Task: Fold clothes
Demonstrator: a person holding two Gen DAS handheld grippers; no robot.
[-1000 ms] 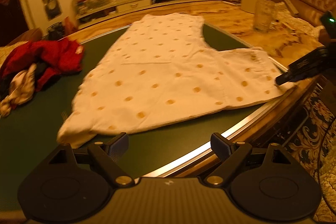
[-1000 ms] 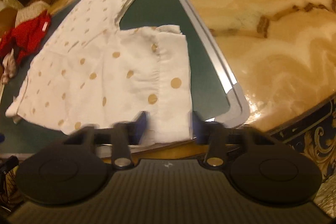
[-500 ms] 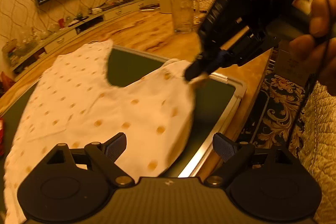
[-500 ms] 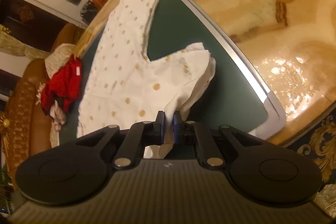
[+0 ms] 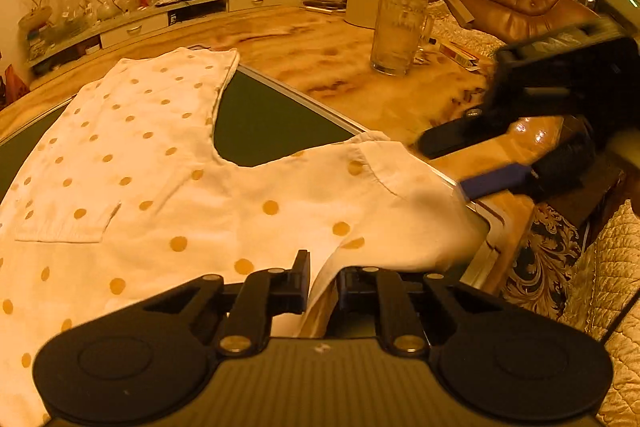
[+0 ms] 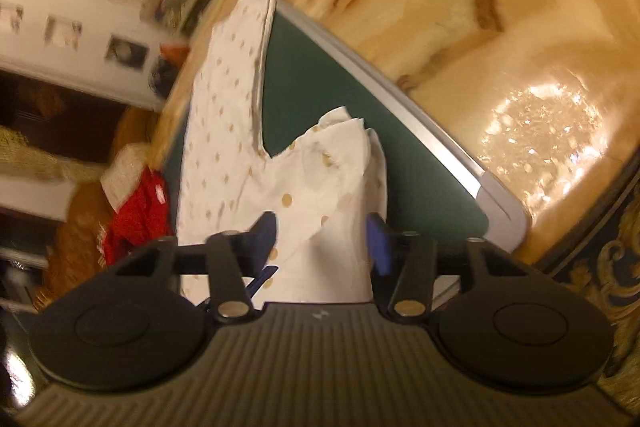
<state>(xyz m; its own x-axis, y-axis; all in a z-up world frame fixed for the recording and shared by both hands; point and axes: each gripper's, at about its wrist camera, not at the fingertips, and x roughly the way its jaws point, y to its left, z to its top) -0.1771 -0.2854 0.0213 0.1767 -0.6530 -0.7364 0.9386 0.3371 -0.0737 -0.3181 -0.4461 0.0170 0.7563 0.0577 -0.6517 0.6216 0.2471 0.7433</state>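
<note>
White cotton garment with gold polka dots (image 5: pixel 168 195) lay flat on green mat (image 5: pixel 264 119) over marbled worktop (image 5: pixel 340 67) — left gripper (image 5: pixel 322 287), just closing, pinched its near hem — right gripper (image 6: pixel 322 239), just opening, straddled the cloth unclamped.

The garment (image 5: pixel 168 187) is showing white with golden-yellow dots. The mat (image 5: pixel 264 119) beneath is showing dark green inside a silver frame (image 5: pixel 320 107). The far-left clothes (image 6: pixel 136 211) are showing red. The tabletop (image 5: pixel 340 67) is showing marbled amber.
</note>
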